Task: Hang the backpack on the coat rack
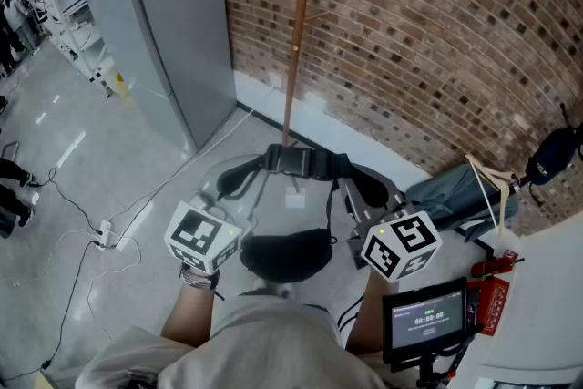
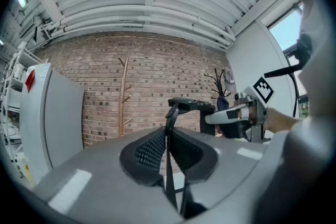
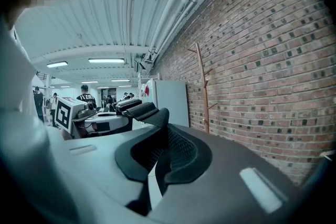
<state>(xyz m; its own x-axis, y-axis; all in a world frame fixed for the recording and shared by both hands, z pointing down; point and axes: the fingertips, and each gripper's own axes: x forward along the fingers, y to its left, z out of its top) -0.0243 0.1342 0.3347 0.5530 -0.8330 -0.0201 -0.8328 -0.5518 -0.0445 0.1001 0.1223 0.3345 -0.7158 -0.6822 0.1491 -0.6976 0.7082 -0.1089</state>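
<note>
We've got both grippers raised on our side of the coat rack, w/ the backpack hanging btwn them, well apart from the rack and not yet on a peg. L gripper: jaws clenched on a thin black strap that runs up out of the pads. R gripper: jaws clenched on a wide padded strap that bends over toward the L gripper. The 2 grippers sit near each other, about level, both pointing toward the rack. The rack is a wooden pole w/ short pegs, upright just beside the brick wall. A grey fridge stands left of the rack.
</note>
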